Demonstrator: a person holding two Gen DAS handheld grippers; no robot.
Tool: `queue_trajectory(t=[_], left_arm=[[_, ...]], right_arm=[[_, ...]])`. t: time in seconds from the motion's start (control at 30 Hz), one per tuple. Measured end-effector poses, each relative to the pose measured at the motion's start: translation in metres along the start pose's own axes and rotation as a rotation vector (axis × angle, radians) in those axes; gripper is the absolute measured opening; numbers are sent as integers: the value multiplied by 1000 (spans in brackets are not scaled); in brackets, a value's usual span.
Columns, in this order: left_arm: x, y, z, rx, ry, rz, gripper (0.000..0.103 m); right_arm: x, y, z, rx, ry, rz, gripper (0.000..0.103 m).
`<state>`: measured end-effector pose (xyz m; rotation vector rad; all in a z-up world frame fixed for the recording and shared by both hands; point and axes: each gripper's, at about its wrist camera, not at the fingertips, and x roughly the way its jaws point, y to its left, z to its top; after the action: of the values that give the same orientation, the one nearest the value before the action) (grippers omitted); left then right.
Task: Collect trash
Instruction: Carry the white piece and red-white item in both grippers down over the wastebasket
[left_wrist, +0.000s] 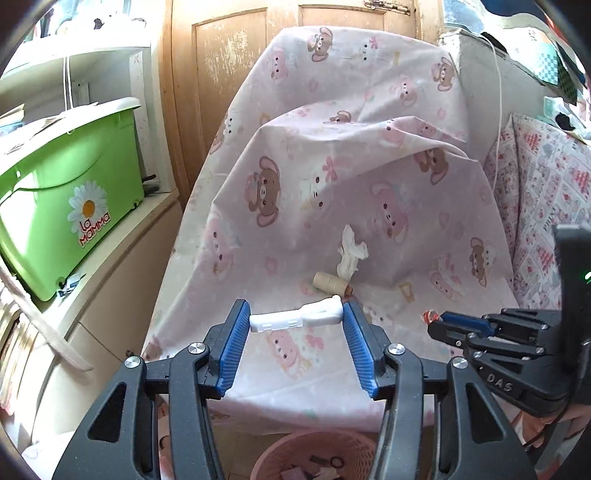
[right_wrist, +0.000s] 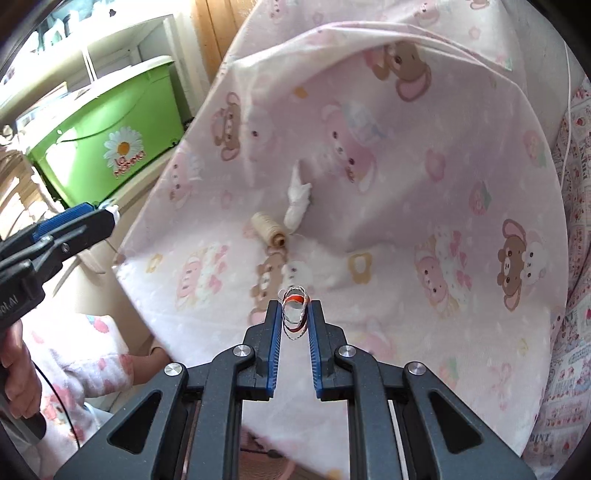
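While the left gripper (left_wrist: 294, 320) clamps a white plastic piece (left_wrist: 295, 318) lengthwise between its blue pads, end to end across the gap, the right gripper (right_wrist: 294, 317) is closed on a small crinkled wrapper (right_wrist: 294, 310) of silver and red, nipped between its fingertips. Both hang over a pink cloth (left_wrist: 332, 184) printed with bears and rabbits, draped over some bulky shape. On that cloth, in the left wrist view, a crumpled white tissue (left_wrist: 350, 254) lies at about 1 o'clock from the held plastic piece, and a beige thread spool (left_wrist: 331, 283) lies on its side just below the tissue, touching or nearly touching it; I cannot tell which. In the right wrist view the same spool (right_wrist: 268, 232) sits at about 11 o'clock from the wrapper, with the tissue (right_wrist: 297, 201) just past it toward 12 o'clock. A pink basket (left_wrist: 314, 458) with scraps inside shows at 6 o'clock in the left view, below the cloth's front edge and between the gripper's arms. At 9 o'clock a green plastic bin (left_wrist: 70, 192) with a daisy label rests on a cream cabinet (left_wrist: 110, 295). A worn wooden door (left_wrist: 229, 66) stands behind the cloth at 11 o'clock. The right gripper appears at 3 o'clock in the left view, well apart from the left one.
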<state>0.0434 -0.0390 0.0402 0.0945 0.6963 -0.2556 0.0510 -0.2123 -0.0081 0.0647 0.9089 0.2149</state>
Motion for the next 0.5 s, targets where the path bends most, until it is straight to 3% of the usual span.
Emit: queue_trajectory(t=[0.2,0.5], left_arm=[[-4,8,-25,-5,45,-36,50],[2,9,-58,-23,115,-71,50]], right_arm=[[-41,30,-20,-17,-77,-15,14],[-50,54,-58,-23,-54,-19,14]])
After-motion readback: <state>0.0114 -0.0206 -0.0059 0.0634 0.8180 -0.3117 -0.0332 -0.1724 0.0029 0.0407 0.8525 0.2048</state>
